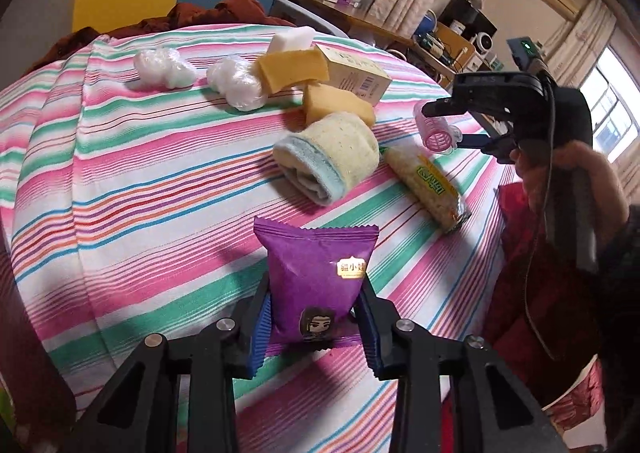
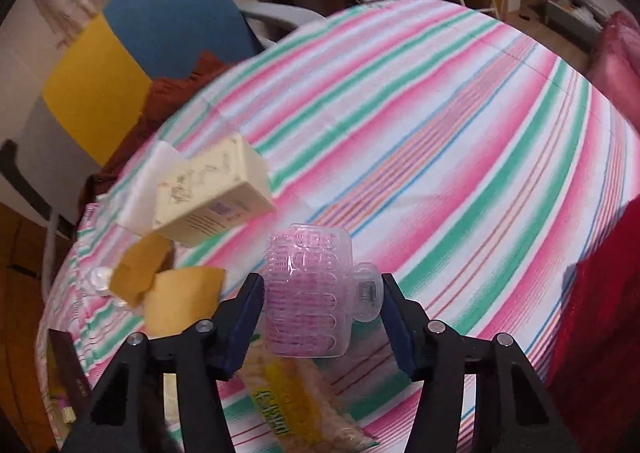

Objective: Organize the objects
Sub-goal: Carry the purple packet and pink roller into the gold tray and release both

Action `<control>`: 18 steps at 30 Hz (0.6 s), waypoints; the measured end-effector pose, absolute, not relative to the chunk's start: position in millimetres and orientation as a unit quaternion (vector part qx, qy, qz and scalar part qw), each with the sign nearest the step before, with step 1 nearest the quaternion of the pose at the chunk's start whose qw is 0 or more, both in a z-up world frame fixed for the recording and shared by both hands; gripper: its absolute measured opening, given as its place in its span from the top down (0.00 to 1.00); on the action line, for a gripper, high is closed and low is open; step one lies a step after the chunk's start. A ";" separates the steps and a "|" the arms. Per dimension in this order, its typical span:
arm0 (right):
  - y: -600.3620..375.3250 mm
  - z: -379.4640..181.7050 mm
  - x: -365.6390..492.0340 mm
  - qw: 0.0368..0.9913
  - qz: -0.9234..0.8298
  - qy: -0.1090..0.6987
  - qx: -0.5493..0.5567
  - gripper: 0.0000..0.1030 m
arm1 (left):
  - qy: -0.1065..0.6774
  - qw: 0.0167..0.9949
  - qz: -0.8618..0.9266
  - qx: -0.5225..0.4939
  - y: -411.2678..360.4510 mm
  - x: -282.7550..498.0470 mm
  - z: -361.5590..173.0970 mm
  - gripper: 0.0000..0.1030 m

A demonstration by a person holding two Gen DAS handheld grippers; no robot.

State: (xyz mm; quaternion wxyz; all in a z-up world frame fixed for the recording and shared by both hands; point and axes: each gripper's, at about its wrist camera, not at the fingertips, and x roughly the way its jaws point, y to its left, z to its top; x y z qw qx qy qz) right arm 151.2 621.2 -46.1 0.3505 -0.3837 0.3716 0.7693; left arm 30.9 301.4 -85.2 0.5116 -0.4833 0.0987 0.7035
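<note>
My left gripper (image 1: 316,317) is shut on a purple snack packet (image 1: 316,277), held upright above the striped cloth (image 1: 140,181). My right gripper (image 2: 322,307) is shut on a pink hair roller with a clear clip (image 2: 308,293); from the left wrist view that same roller (image 1: 438,129) hangs over the table's right side. On the cloth lie two yellow sponges (image 1: 292,71), a cream box (image 1: 356,73), a rolled towel (image 1: 332,157), a yellow rice-cracker packet (image 1: 428,185) and two white plastic-wrapped bundles (image 1: 236,83).
A white foam block (image 1: 290,37) sits behind the sponges. A yellow and blue chair back (image 2: 132,49) with a rust cloth stands past the far edge. A red cushion (image 2: 600,313) borders the right side. A cluttered desk (image 1: 344,13) stands beyond.
</note>
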 end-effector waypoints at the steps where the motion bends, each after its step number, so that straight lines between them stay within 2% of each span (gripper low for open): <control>1: 618.5 -42.7 150.7 0.346 0.776 0.366 -0.379 0.43 | 0.096 0.510 0.706 -0.481 299.3 30.9 -82.8 0.64; 9: 577.5 -0.2 140.8 0.295 0.828 0.332 -0.344 0.43 | 0.071 0.493 0.750 -0.435 258.9 26.3 -34.8 0.64; 18: 463.7 34.8 71.2 0.137 0.884 0.276 -0.352 0.43 | -0.002 0.410 0.813 -0.413 169.1 -10.6 -0.9 0.63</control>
